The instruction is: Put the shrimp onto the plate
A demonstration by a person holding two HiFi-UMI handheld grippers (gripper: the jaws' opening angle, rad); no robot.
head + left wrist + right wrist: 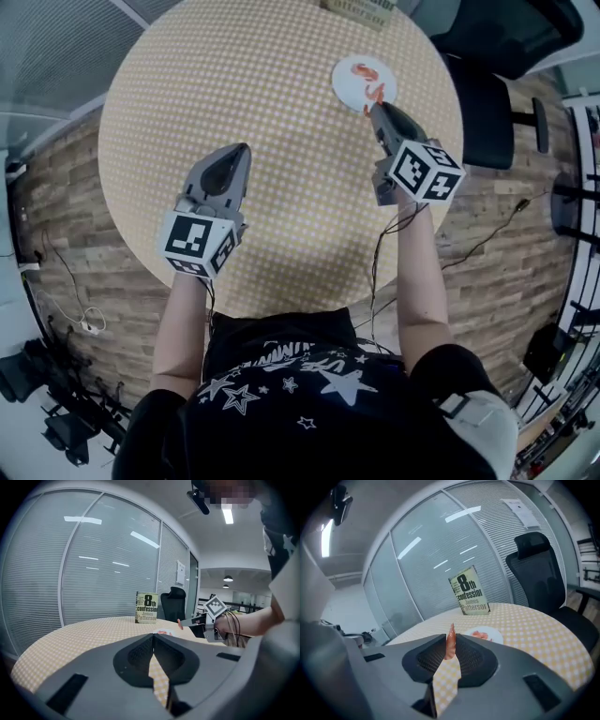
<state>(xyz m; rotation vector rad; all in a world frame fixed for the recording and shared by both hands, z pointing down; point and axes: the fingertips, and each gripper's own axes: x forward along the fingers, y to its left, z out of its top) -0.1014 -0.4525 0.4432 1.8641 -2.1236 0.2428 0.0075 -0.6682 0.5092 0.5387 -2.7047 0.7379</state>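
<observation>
A small white plate [362, 82] sits at the far right of the round checked table, with one orange shrimp [364, 70] lying on it. My right gripper [373, 105] hovers at the plate's near edge, shut on a second orange shrimp [450, 642] that stands upright between its jaws. In the right gripper view the plate [493, 634] lies just beyond the jaws. My left gripper [243, 147] is shut and holds nothing, hanging over the table's middle left. The left gripper view shows the plate [165, 632] and the right gripper [179, 621] ahead.
A book [469, 596] stands upright at the table's far edge behind the plate; it also shows as book [146, 607]. A black office chair [497, 56] stands beside the table on the right. Cables trail over the wooden floor [487, 239].
</observation>
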